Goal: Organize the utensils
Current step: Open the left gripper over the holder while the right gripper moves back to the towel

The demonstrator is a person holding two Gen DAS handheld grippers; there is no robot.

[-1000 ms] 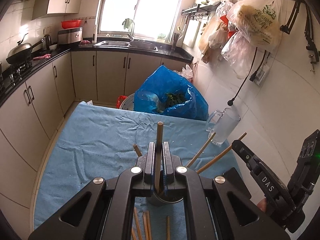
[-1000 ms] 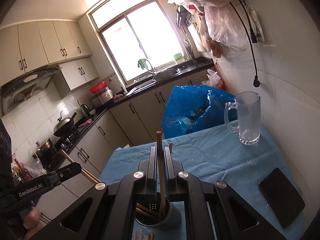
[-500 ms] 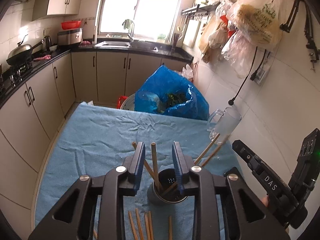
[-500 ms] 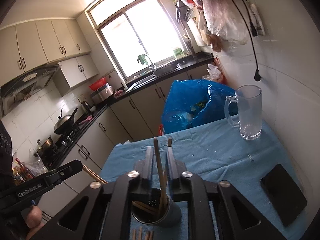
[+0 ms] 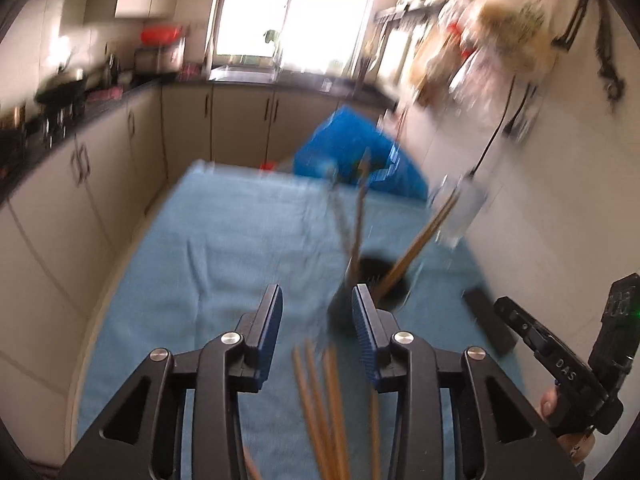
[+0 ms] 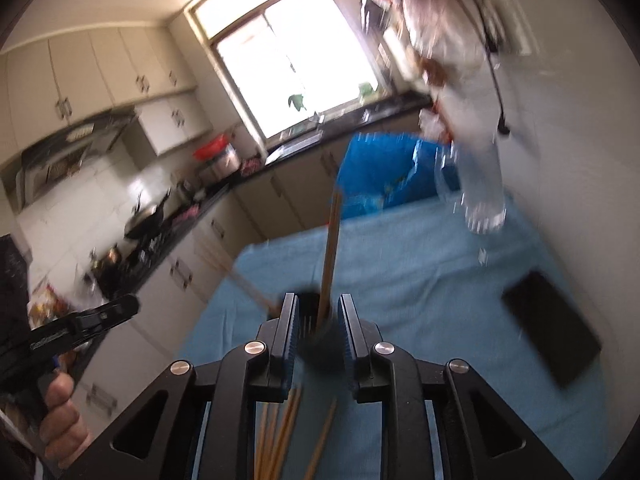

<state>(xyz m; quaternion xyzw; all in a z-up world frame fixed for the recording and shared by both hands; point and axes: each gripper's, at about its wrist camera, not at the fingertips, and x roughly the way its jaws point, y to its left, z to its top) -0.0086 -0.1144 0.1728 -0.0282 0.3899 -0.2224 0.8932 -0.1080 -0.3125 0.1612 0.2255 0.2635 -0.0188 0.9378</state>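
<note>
Opening, left gripper (image 5: 316, 312) — loose chopsticks (image 5: 320, 400) below, holder (image 5: 374, 280) ahead-right.

Two wrist fisheyes, angled down over the blue cloth (image 5: 224, 248), sharing the utensil holder (image 6: 320, 344)

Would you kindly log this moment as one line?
left gripper: opening, empty | right gripper: opening, empty | dark cylindrical holder: wooden chopsticks inside

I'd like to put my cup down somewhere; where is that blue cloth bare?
Bare: the cloth's left half, beside the cabinets. Also between chopstick holder and black slab. Crowded: loose chopsticks near the front, glass mug by the wall.
</note>
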